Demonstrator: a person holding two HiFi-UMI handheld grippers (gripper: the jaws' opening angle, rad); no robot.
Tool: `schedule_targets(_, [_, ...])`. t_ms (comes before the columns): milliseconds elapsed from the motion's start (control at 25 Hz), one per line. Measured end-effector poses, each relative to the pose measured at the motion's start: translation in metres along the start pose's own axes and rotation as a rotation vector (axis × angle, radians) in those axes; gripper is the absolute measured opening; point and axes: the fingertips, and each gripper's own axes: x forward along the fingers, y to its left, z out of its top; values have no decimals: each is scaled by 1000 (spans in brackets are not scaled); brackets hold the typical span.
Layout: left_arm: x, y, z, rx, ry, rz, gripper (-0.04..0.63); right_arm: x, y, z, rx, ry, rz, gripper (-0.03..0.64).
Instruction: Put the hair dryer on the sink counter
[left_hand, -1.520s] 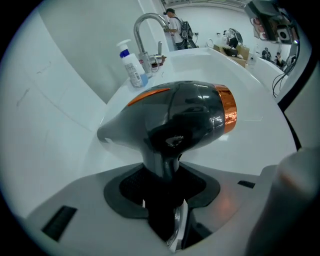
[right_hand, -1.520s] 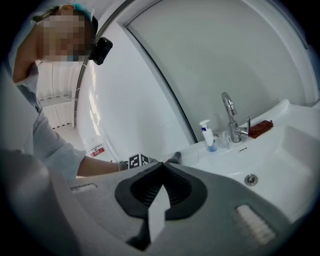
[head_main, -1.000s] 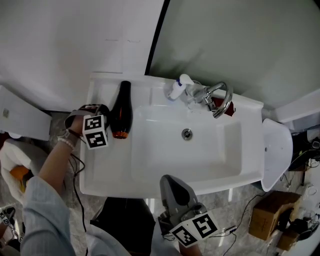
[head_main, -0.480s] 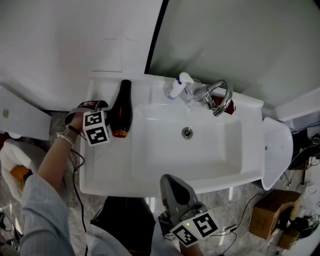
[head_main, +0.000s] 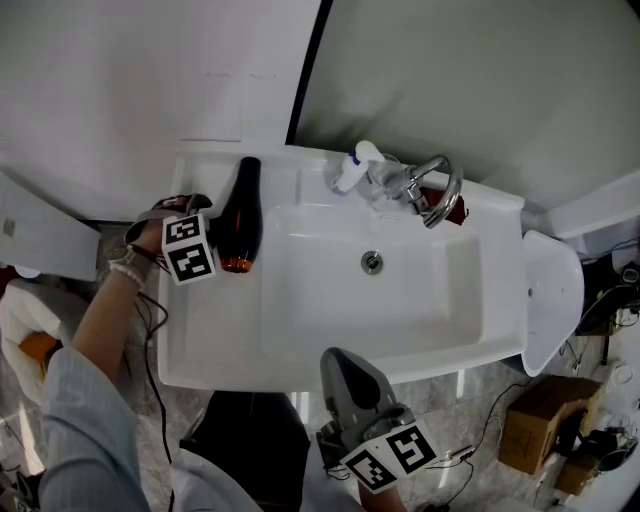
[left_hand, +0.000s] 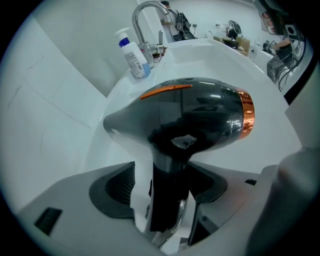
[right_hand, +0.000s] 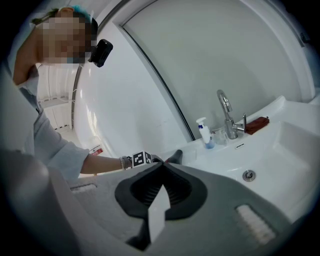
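Observation:
The black hair dryer (head_main: 240, 215) with an orange nozzle ring lies on the white sink counter (head_main: 205, 330), left of the basin. In the left gripper view its body (left_hand: 195, 112) lies across the frame and its handle runs down between my jaws. My left gripper (head_main: 205, 232) (left_hand: 167, 172) is opening; the handle is still between the pads, with a gap showing on the left side. My right gripper (head_main: 338, 358) (right_hand: 161, 162) hovers at the sink's front edge, shut with nothing in it.
A chrome faucet (head_main: 435, 190) and a white and blue pump bottle (head_main: 350, 172) stand at the back of the basin (head_main: 400, 300). A dark red item (head_main: 457, 215) lies by the faucet. A white oval fixture (head_main: 555, 300) and cardboard boxes (head_main: 535, 430) sit at the right.
The left gripper's jaws have widened around the dryer's handle and the marker cube has shifted slightly back. The dryer stays on the counter. The right gripper has not moved.

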Motion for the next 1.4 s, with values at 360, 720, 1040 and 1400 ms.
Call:
schedule_targets(360, [-15, -6, -3, -61, -27, -43, 302, -1, 10, 0, -4, -4, 11, -2])
schedule_targets(720, [-47, -10, -3, -158, -111, -32, 301, -3, 26, 3, -27, -15, 32, -3])
schedule_targets(1040, [-78, -16, -3, -202, -182, 6, 301, -9, 43, 6, -51, -33, 50, -3])
schedule_targets(1400, [-141, -15, 2, -398, -351, 52, 195, -17, 61, 11, -77, -59, 76, -3])
